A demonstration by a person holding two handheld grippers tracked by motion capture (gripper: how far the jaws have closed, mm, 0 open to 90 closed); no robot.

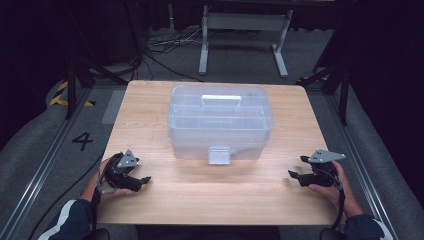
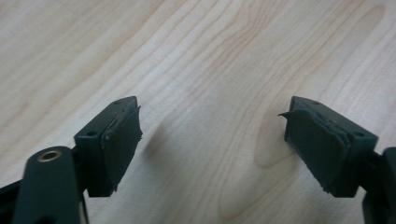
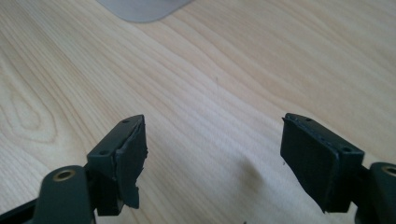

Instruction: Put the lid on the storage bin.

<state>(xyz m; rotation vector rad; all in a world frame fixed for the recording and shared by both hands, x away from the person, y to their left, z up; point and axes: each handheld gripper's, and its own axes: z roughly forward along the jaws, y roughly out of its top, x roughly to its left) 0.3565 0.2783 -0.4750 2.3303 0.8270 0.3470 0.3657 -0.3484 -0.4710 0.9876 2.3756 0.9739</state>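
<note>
High view: a clear plastic storage box (image 1: pixel 221 121) sat on the wooden table (image 1: pixel 210 200), toward the far half and centred side to side. Lid was on, white handle (image 1: pixel 220 99) on top, front latch (image 1: pixel 219 155) facing the person. The left gripper (image 1: pixel 145 181) lay low near the table's near left corner, held in the left hand (image 1: pixel 107 182), well apart from the box. The right gripper (image 1: pixel 292 175) was held in the right hand (image 1: pixel 332 182) near the near right edge, likewise well apart from the box.

Left gripper view: jaws stood wide apart, nothing between them, bare wood grain below. Right gripper view: jaws also spread wide and empty; a rounded corner of the box (image 3: pixel 142 9) showed at the top edge.
</note>
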